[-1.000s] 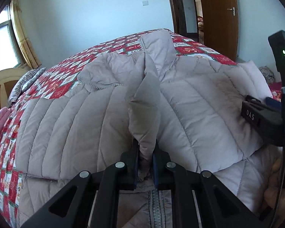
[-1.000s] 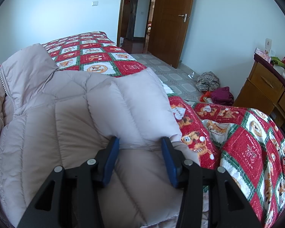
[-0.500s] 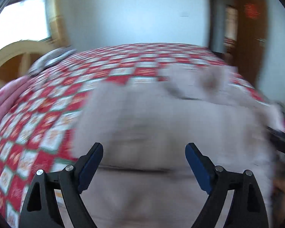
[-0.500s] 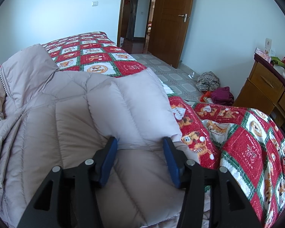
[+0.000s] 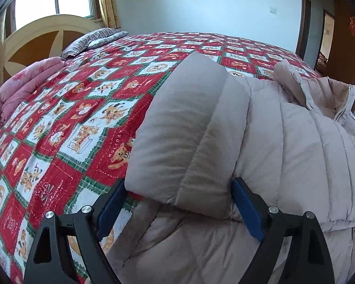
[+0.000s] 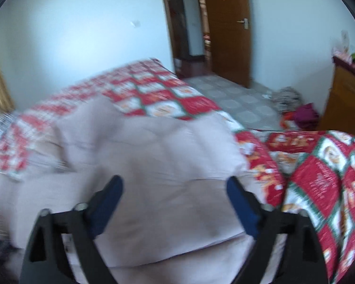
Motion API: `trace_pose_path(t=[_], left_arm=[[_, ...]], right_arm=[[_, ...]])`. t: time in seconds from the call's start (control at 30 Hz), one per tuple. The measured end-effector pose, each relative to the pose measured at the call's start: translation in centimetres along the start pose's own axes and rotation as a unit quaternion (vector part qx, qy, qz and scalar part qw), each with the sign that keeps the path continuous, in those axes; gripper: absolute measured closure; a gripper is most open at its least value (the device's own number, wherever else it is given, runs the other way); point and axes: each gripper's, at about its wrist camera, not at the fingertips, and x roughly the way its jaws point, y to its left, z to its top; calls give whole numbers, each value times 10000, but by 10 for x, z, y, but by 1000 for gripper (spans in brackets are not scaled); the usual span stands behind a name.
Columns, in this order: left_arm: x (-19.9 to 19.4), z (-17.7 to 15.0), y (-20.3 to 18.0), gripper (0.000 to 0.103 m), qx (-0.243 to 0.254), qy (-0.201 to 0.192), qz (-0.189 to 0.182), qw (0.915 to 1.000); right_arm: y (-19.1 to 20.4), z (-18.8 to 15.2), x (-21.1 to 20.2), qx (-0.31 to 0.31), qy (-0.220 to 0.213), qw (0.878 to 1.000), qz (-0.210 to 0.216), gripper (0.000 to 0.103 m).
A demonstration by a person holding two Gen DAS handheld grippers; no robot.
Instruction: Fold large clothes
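A beige quilted puffer jacket (image 5: 295, 153) lies spread on the bed, collar and zipper toward the far right. Its left sleeve (image 5: 189, 130) is folded in over the body. My left gripper (image 5: 178, 201) stands open, its blue pads on either side of the sleeve's cuff end without squeezing it. In the blurred right wrist view the jacket (image 6: 153, 153) lies below my right gripper (image 6: 175, 189). Its jaws are opening wide, and they hang above the fabric with nothing pressed between the pads.
A red, white and green patchwork quilt (image 5: 82, 108) covers the bed. A pink folded blanket (image 5: 26, 87), a striped pillow (image 5: 92, 40) and the round headboard (image 5: 42, 37) sit at the far left. Right of the bed are a wooden dresser (image 6: 345, 99), a clothes pile (image 6: 295, 108) and a door (image 6: 227, 28).
My left gripper let go of the pinched fold at the jacket's middle, opened, and swung left to the sleeve's cuff. My right gripper spread its jaws off the right sleeve and rose.
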Motion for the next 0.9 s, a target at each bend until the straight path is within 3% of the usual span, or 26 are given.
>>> trace_pose_path(t=[0.1, 0.23, 0.27, 0.33, 0.37, 0.4, 0.47, 0.73, 0.9], left_arm=[[2, 3, 2, 14, -42, 5, -39, 10000], [1, 3, 0, 14, -14, -14, -7, 10000], [2, 4, 1, 14, -14, -14, -6, 10000], [2, 4, 1, 14, -21, -14, -17, 10000], [1, 4, 0, 14, -25, -18, -28, 10000], [1, 4, 0, 14, -28, -23, -32, 10000], [1, 4, 1, 14, -28, -22, -29, 10000], [-17, 4, 5, 14, 18, 7, -266, 9996], [-53, 3, 11, 14, 76, -165, -478, 9987]], right_arm=[[30, -2, 11, -263, 276, 9986, 355, 5], [65, -17, 36, -743, 649, 9945, 363, 7], [72, -22, 44, -843, 792, 9926, 360, 14], [79, -29, 53, -994, 979, 9892, 446, 42], [85, -31, 54, -1121, 998, 9875, 472, 67], [88, -33, 51, -1243, 954, 9866, 448, 80], [89, -34, 43, -1359, 857, 9860, 437, 88], [66, -31, 7, -1305, 739, 9866, 641, 93], [51, -47, 25, -1624, 807, 9834, 114, 93]])
